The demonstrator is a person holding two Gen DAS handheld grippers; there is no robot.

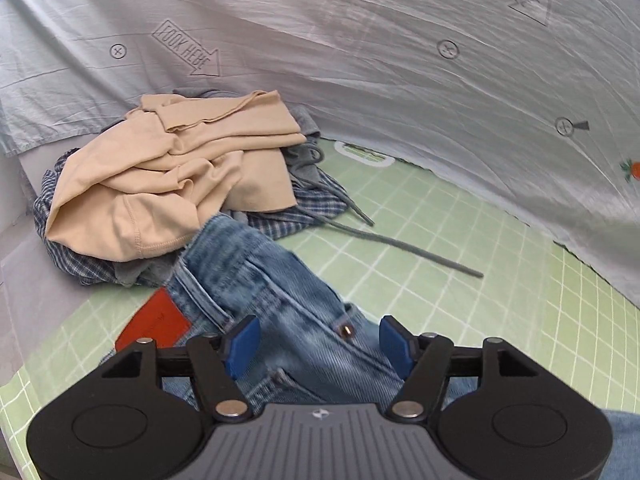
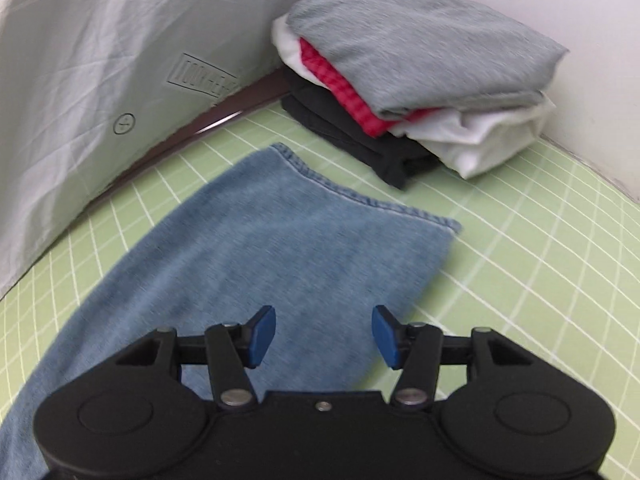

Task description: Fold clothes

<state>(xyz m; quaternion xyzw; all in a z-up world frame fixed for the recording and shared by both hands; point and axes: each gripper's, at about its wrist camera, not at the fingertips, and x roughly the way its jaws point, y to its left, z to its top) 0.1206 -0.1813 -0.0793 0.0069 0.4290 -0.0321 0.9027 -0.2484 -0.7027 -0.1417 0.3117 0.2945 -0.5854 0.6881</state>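
Lying under both parted, empty tools: jeans (image 1: 280, 300), left tool (image 1: 320, 342), right tool (image 2: 324, 334).

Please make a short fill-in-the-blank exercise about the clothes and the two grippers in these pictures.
1. The jeans carry a patch coloured ____.
2. On top of the unfolded pile lies a garment coloured ____.
3. The top item of the folded stack is ____.
4. The left gripper and right gripper both stand ____.

Missing words: red; beige; grey; open

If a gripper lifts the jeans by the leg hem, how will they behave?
The jeans lie flat, so they will probably droop. The denim looks thick, so likely rather heavy. Its rough weave should slip little.
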